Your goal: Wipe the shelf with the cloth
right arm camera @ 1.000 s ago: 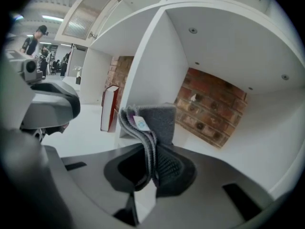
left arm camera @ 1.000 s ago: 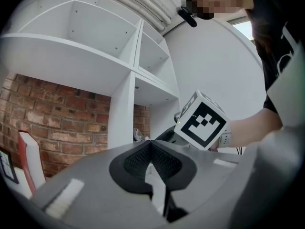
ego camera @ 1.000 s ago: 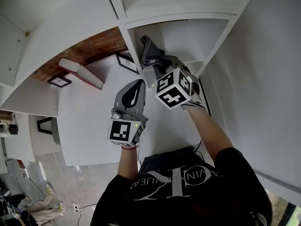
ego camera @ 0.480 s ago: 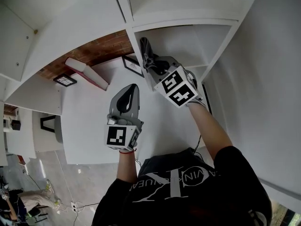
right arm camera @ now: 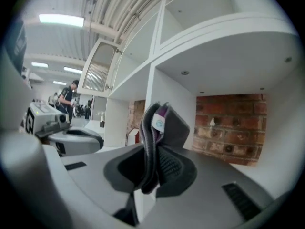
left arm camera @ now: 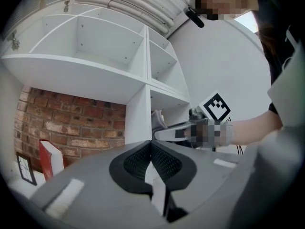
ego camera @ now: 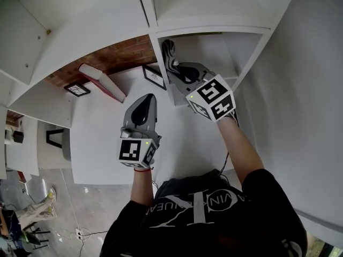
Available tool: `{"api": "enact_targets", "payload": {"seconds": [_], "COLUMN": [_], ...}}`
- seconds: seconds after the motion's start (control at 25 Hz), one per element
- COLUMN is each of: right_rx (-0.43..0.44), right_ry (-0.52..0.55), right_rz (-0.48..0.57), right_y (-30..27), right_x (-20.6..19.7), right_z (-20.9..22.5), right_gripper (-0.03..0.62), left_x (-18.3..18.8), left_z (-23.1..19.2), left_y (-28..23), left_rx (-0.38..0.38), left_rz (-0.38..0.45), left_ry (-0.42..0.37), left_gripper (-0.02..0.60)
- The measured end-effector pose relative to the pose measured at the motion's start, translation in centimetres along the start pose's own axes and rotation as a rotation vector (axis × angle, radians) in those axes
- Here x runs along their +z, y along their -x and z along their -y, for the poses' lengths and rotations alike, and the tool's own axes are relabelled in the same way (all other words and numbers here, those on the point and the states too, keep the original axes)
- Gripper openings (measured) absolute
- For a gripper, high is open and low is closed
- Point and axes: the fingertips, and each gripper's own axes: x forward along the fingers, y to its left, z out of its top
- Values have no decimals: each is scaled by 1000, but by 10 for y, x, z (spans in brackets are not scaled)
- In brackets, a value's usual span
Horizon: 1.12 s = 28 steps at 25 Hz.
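Your cloth (right arm camera: 162,123) is dark grey with a purple edge and white tag. Shelf (ego camera: 214,24): white. Brick wall (ego camera: 118,55): red-brown. Cubes on your left gripper (ego camera: 146,97) and right gripper (ego camera: 176,71): black-and-white square markers.

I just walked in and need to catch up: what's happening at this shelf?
A person works at a white shelf unit with a hand-held gripper in each hand. The right hand-held gripper is shut on a grey cloth, held at a compartment's opening beside its upright divider; contact with the shelf isn't clear. The left hand-held gripper is shut and empty, lower down, away from the cloth.
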Motion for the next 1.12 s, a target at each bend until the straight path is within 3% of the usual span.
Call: {"api": "enact_targets", "payload": {"seconds": [0.16,0.28,0.48,0.68,1.12], "right_rx": [6,-12,-89,-158,-275], "right_ry": [-177,-241,-198,-156,-88], "right_rz": [109,152,145,59,22], "right_y": [20,40,76,113,186], "right_x": [13,16,13,-5,-36], "right_z": [12,23,32,32,28], "right_gripper": [49,50,49,51,49], "left_x": [7,7,12,12,1], "left_z": [-6,-7,-4,-1,3], "left_y": [5,9,14,22,47], "left_rx": [33,52,75,101,152], "left_rz": [29,27,39,43,21], "left_ry": [44,39,24,22,8], "left_gripper": [11,11,11,11,11]}}
